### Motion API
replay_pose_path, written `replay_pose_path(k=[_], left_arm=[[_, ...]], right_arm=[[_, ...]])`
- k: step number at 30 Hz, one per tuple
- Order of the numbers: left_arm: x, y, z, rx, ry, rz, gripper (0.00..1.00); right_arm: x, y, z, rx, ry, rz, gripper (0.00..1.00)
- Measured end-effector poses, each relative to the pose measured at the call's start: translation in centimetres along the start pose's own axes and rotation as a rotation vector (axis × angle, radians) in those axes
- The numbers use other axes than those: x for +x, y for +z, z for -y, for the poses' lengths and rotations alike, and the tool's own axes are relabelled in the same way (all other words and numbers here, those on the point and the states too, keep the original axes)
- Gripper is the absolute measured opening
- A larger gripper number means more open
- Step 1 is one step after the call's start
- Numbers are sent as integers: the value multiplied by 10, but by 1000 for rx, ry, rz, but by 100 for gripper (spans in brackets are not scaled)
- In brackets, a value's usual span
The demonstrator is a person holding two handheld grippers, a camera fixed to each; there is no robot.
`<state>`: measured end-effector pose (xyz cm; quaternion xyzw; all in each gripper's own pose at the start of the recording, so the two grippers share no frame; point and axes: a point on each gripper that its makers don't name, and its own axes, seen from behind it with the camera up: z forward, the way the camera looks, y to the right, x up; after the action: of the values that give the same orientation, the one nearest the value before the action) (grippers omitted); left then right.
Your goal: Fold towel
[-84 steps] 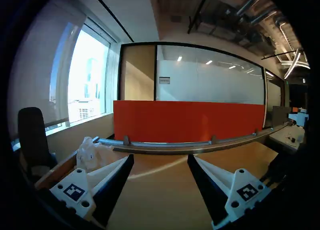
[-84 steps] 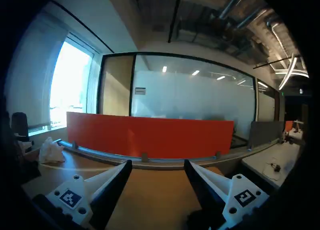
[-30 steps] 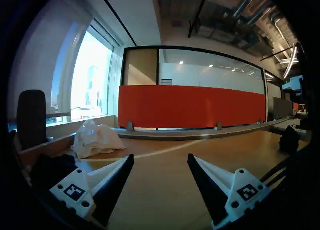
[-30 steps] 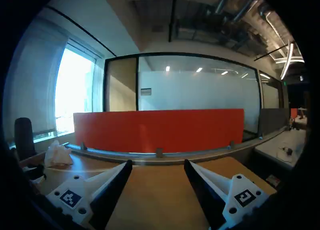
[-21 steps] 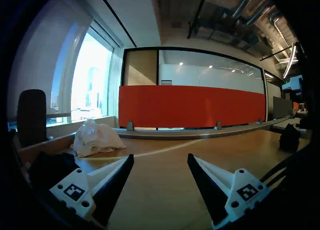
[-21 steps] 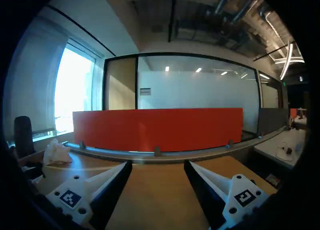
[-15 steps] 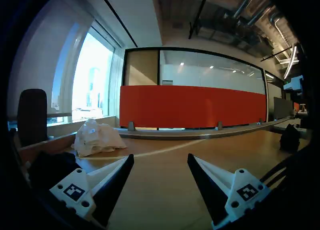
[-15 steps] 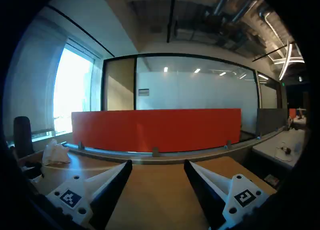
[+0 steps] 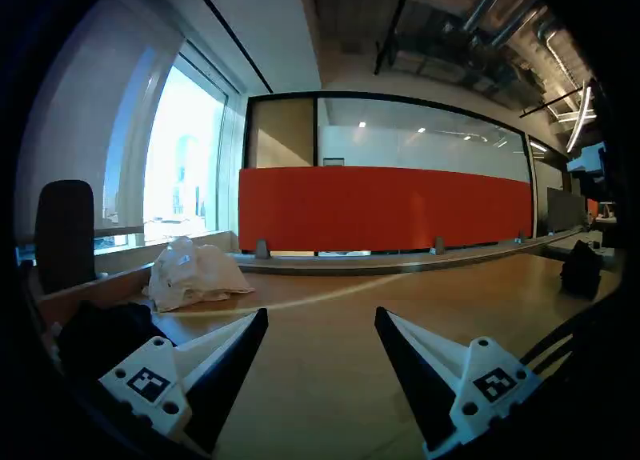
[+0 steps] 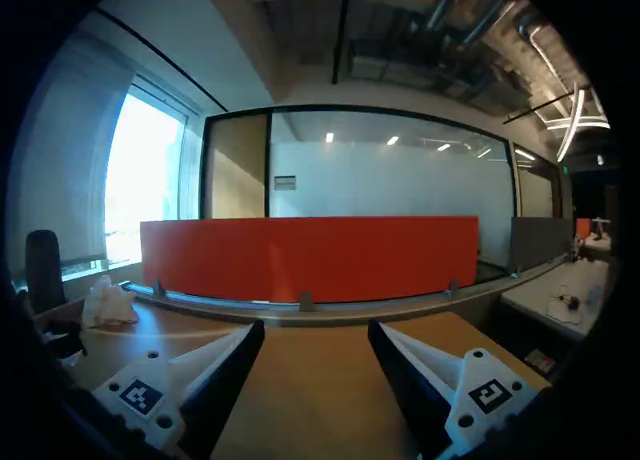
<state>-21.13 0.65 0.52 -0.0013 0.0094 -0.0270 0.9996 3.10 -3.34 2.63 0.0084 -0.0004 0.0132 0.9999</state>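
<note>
A crumpled white towel (image 9: 192,274) lies in a heap on the wooden desk (image 9: 320,356), far left, near the window. In the right gripper view the same towel (image 10: 108,301) is small at the far left of the desk (image 10: 320,380). My left gripper (image 9: 320,330) stands open low over the desk, nothing between its fingers, the towel ahead and to its left. Over the desk's right part my right gripper (image 10: 316,340) is open and holds nothing.
An orange divider panel (image 9: 384,208) runs along the desk's far edge on a metal rail. A dark heap (image 9: 104,340) lies near the left finger in the left gripper view. A black object (image 9: 582,270) sits at the desk's right. A black chair back (image 9: 64,232) stands by the window.
Over the last seconds both grippers came down closer to the desk, so the towel looks larger in the left gripper view. In the last half second only a slight drift.
</note>
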Motion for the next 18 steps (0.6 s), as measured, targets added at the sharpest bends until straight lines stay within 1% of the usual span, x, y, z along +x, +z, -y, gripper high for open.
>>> replay_pose_path(k=[6,12,18], left_arm=[[0,0,0,0,3,-1,100],[0,0,-1,1,6,0,100],[-1,0,0,1,8,0,100]], right_arm=[[3,0,-5,-4,-5,-12,100],[7,1,-16,-23,-23,-47,100],[4,3,-28,-35,-24,-64,100]])
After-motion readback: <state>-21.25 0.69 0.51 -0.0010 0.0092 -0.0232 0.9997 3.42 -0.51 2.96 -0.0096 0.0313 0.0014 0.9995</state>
